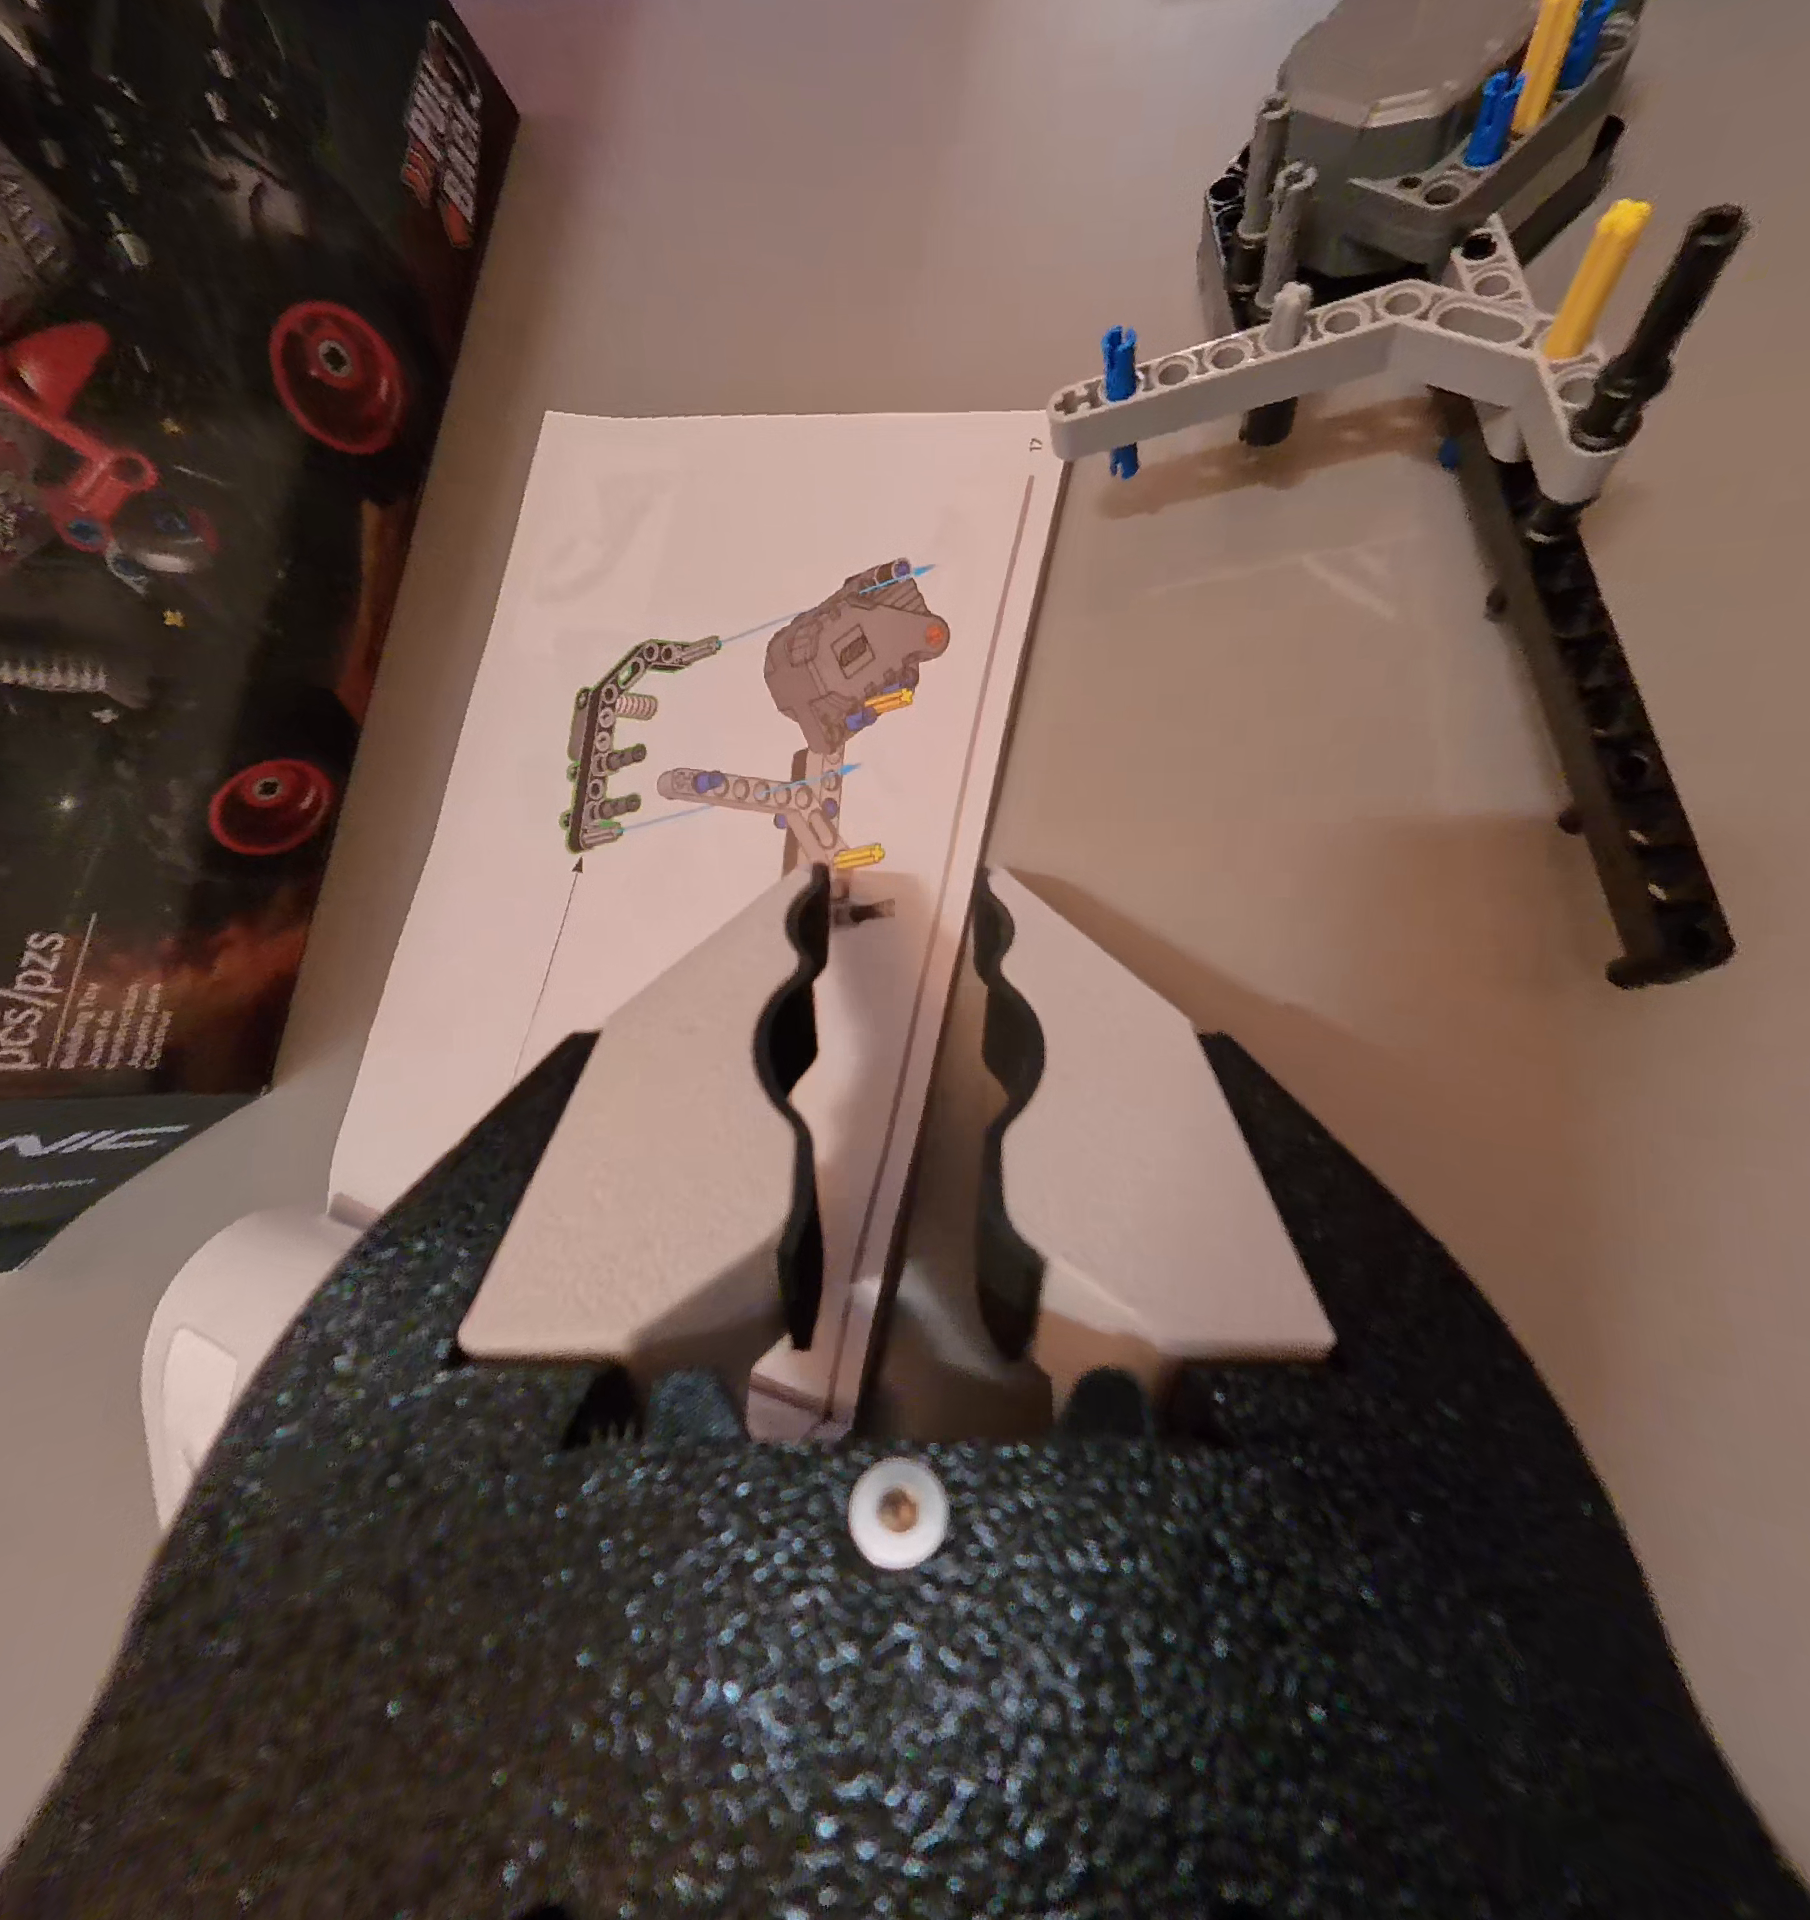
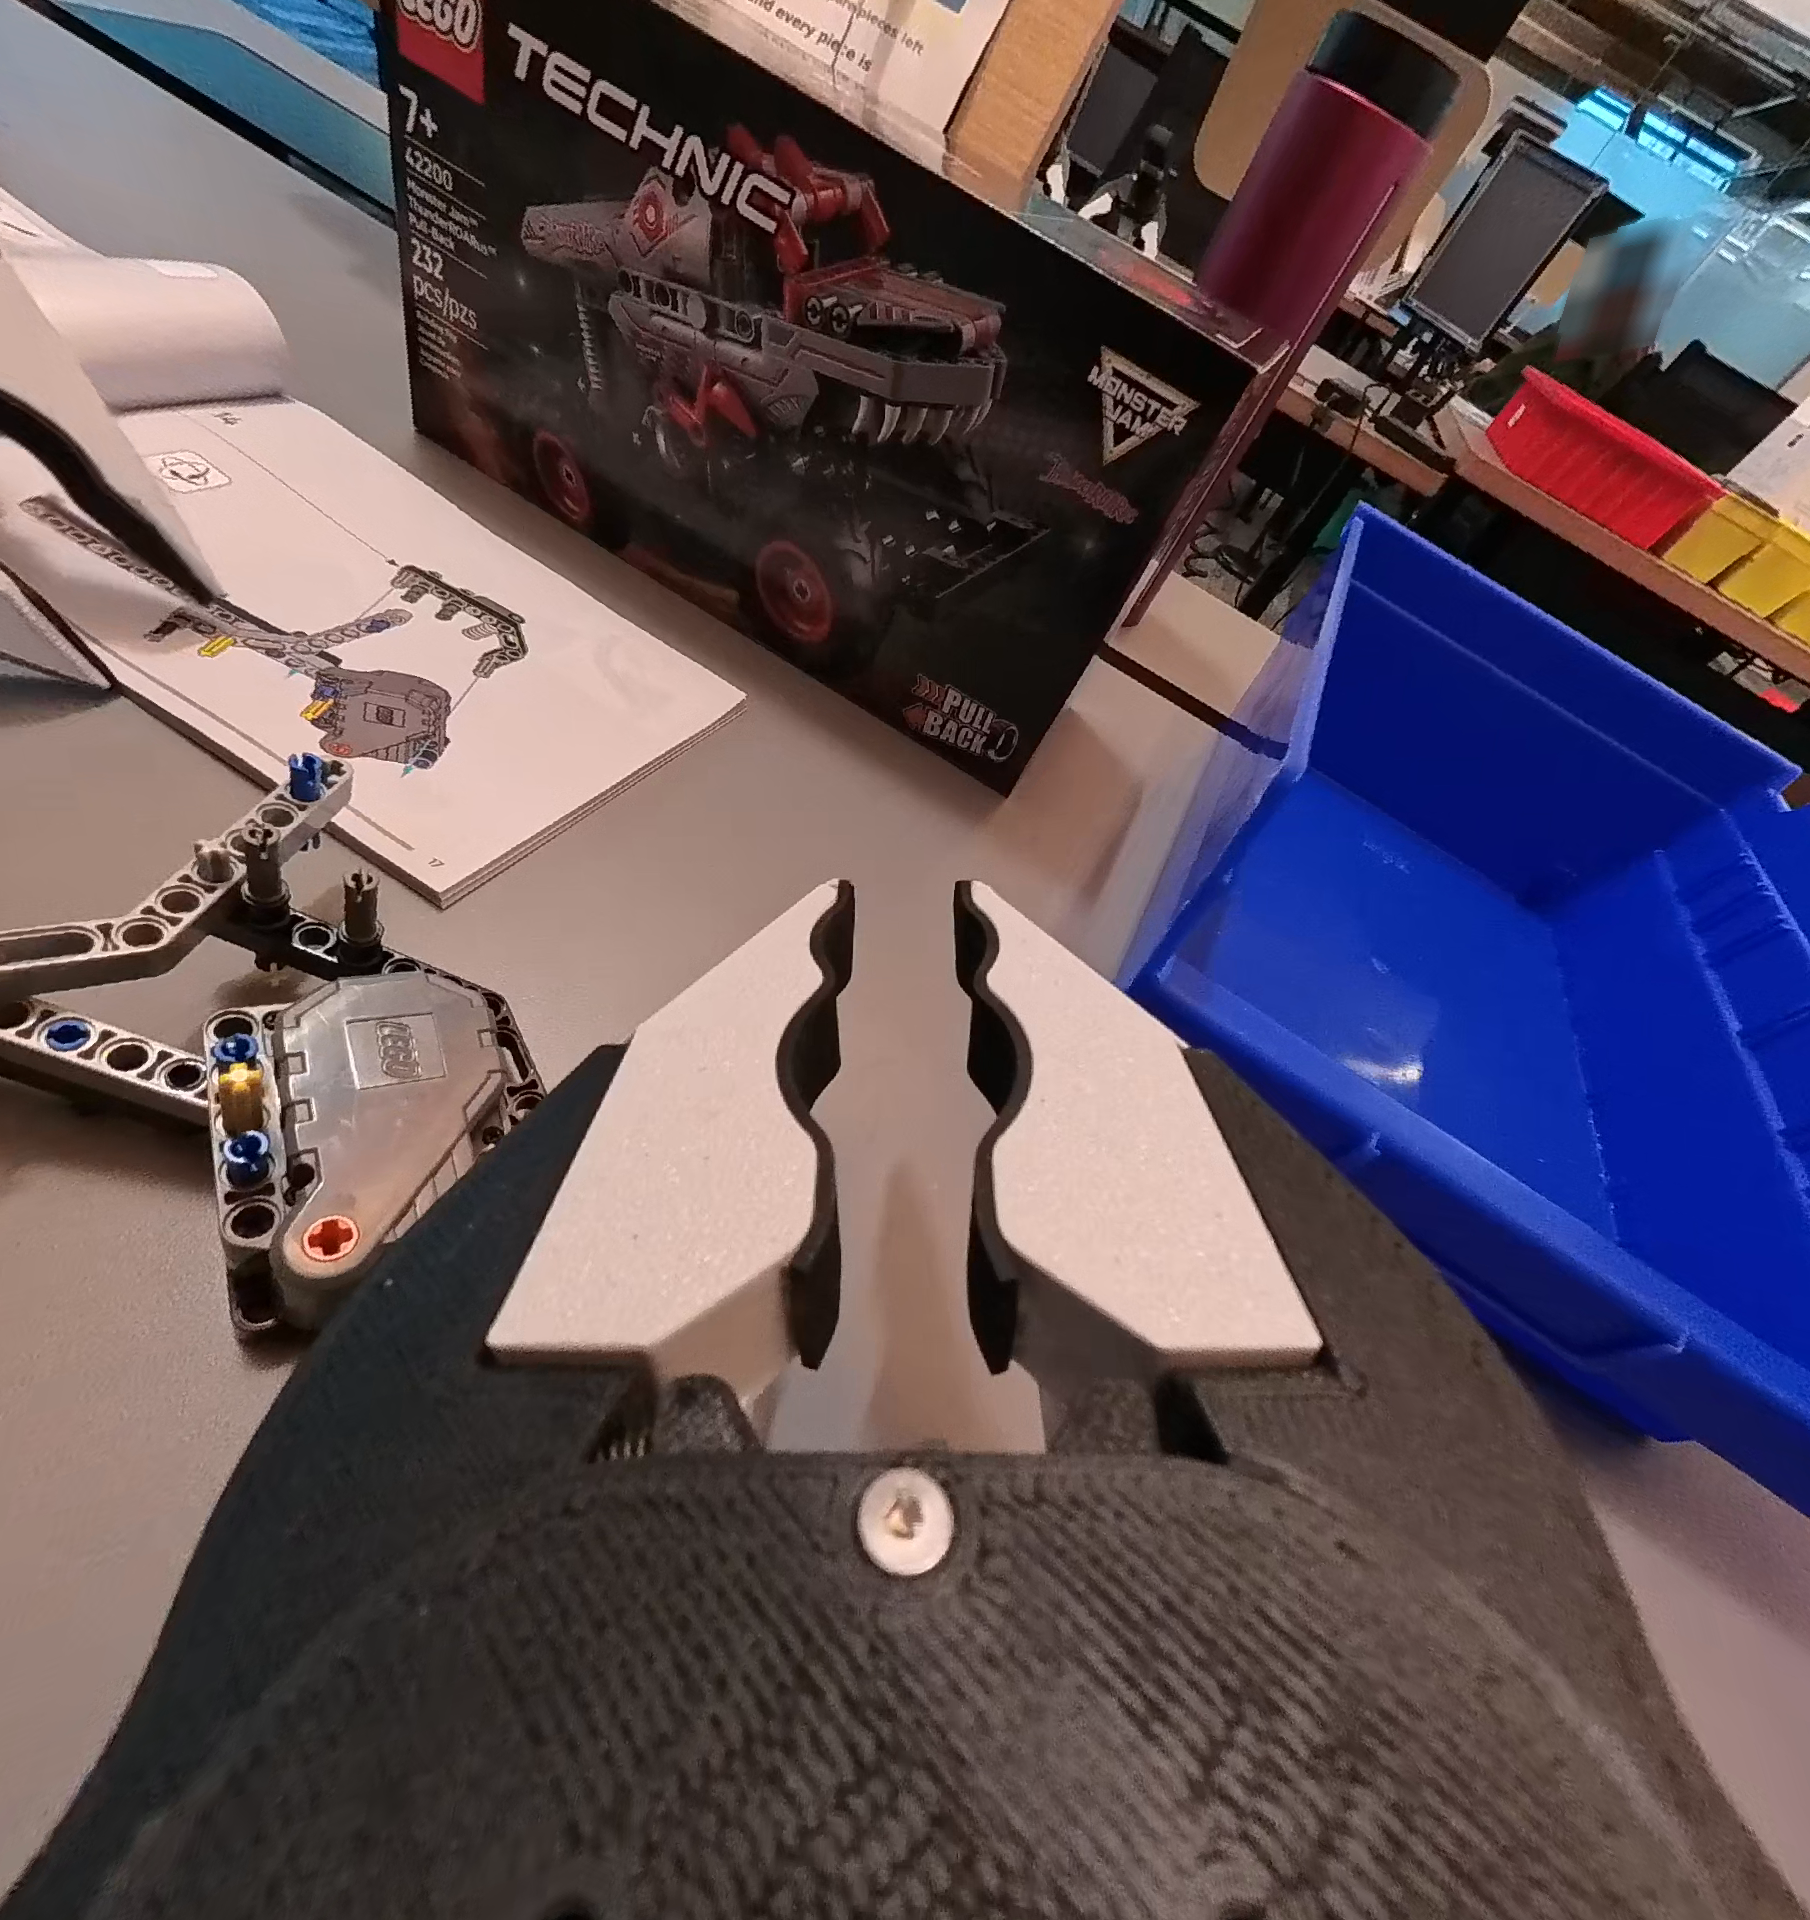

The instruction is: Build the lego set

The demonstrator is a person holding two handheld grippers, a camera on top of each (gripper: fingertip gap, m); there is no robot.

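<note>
While poised low over the right edge of the open instruction booklet (image 1: 724, 520), grips nothing: left gripper (image 1: 899, 878), jaws parted a moderate way, only page and table (image 1: 1296, 727) visible between them. Seems aimed at the printed diagram, probably to check the step in hand. Contact with the paper: cannot tell.

Ahead and to the right of it, well apart: the part-built lego assembly (image 1: 1400, 343), resting on the table. Grey motor block farthest off, pale angled beam reaching back toward the booklet's far corner, black beam running down the right side, yellow and blue pins sticking upward. Probably left standing that way to keep the pins reachable from above. To the left: the set's box (image 1: 153, 416), hemming in the booklet on that side.

Right gripper (image 2: 903, 891): likewise empty, parted about as far, raised over bare table. Just to its left and close beside its body, the motor end of the assembly. Just to its right, the near wall of a blue bin (image 2: 1566, 727), no parts visible in the portion shown. Straight ahead, open table up to the box. A narrow lane, then: likely safer to advance or lift than to swing sideways, given bin rim and upright pins.
</note>
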